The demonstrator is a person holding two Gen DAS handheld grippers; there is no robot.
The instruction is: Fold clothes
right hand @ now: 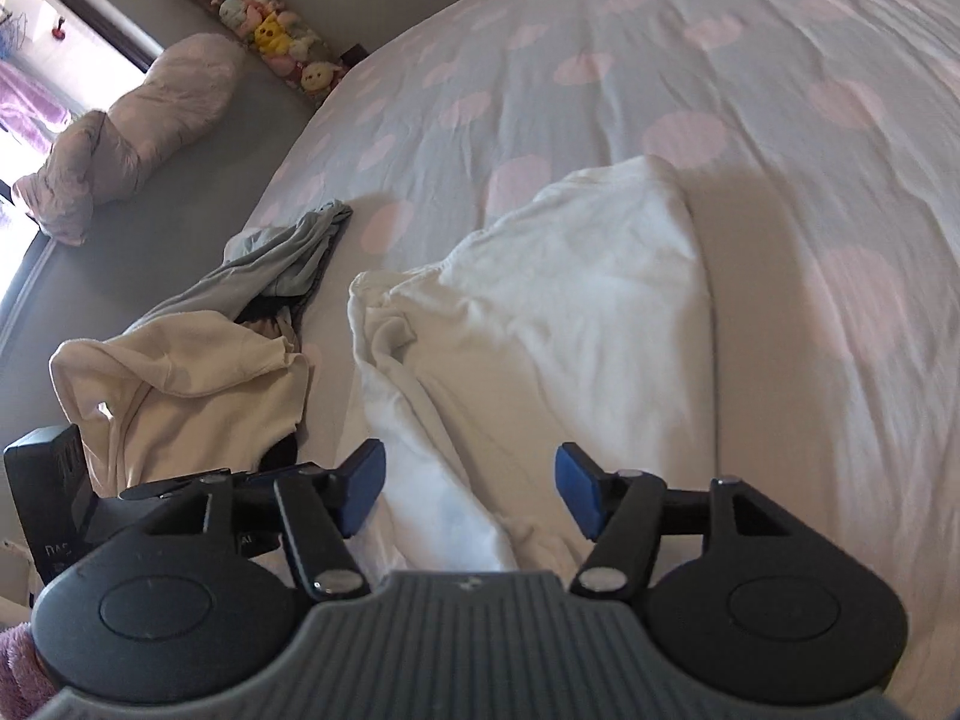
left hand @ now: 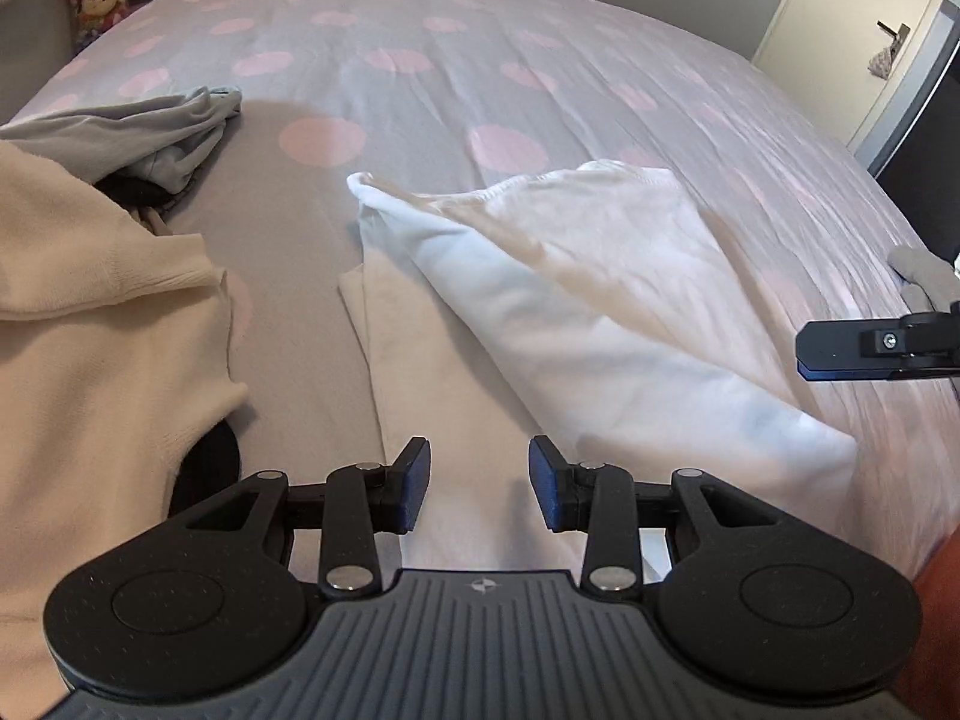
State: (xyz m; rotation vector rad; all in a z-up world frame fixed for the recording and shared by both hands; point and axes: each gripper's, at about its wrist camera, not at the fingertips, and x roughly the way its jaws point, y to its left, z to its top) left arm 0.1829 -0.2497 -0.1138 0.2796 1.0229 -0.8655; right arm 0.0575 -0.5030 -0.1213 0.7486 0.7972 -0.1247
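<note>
Polka-dot bedspread [left hand: 480, 60] fills the view, white garment [left hand: 600, 276] half-folded mid-bed; left gripper [left hand: 478, 483] hangs part-open over its near edge, empty, right gripper [right hand: 468, 489] wide, gripping nothing.

We take the white garment [left hand: 588, 276] as our landmark on the bed [left hand: 480, 60]: left of it lies the cream top [left hand: 90, 312], the grey garment [left hand: 156, 126] behind that, and both grippers hover before it.

Beyond the white garment [left hand: 600, 300] open bedspread [left hand: 456, 60] is left free (dotted, bare); left of it, passage is narrowed by the cream sweater [left hand: 90, 312].
</note>
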